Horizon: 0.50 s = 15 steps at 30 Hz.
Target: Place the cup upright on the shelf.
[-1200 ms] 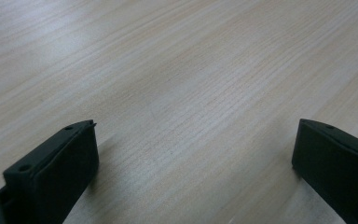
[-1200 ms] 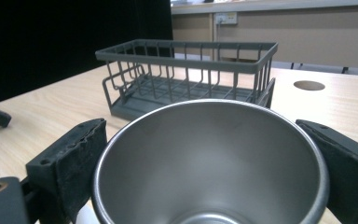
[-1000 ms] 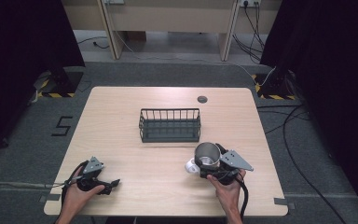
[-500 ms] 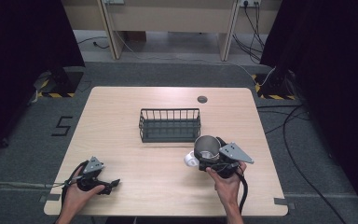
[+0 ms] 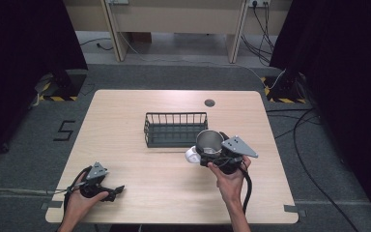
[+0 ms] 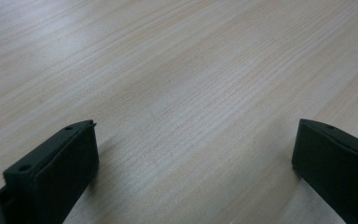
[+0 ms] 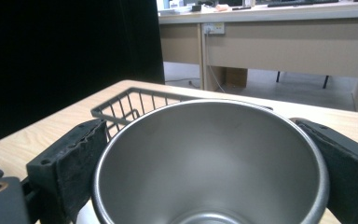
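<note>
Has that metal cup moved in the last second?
Yes. The metal cup, clamped in the right gripper, has moved up the high view, closer to the wire basket.

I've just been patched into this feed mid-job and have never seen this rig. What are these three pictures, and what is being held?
No robot here: a person holds a handheld gripper in each hand. The high view looks down on the wooden table. The other two come from cameras riding on the grippers, looking along their black fingers. The right gripper is shut on a metal cup, near a black wire basket; something white sits beside the cup. The left gripper rests near the table's front left edge, its fingers open over bare wood.
</note>
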{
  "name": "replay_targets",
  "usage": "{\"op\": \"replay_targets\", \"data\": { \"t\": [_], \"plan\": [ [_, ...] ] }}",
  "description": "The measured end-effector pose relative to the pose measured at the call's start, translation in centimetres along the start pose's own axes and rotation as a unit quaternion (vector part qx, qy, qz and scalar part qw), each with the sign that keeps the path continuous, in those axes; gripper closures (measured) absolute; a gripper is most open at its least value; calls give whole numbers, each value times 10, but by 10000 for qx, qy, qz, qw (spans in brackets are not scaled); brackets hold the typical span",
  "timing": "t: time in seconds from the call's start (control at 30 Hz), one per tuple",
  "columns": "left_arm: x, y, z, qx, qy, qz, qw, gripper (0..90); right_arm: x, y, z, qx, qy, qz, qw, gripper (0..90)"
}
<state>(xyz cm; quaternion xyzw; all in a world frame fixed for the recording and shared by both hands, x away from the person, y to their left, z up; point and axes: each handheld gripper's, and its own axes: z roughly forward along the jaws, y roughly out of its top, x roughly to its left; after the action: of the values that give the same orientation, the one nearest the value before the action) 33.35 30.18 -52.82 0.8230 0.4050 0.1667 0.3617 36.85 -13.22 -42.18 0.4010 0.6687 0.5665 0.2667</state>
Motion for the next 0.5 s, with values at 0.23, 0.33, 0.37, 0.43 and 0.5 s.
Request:
{"op": "replay_targets", "data": {
  "t": [0.23,0.33,0.37,0.43,0.5],
  "plan": [
    [0,0,0,1,-1,2,10000,0,4,14,6,-18,0,20,10000,59],
    [0,0,0,1,1,5,10000,0,7,21,8,0,1,15,10000,59],
    [0,0,0,1,1,5,10000,0,7,21,8,0,1,15,10000,59],
    [0,0,0,-3,-4,2,10000,0,9,28,11,-16,-22,-27,10000,59],
    [0,0,0,-5,-3,1,10000,0,10,32,14,-8,-32,-33,10000,59]
  ]
}}
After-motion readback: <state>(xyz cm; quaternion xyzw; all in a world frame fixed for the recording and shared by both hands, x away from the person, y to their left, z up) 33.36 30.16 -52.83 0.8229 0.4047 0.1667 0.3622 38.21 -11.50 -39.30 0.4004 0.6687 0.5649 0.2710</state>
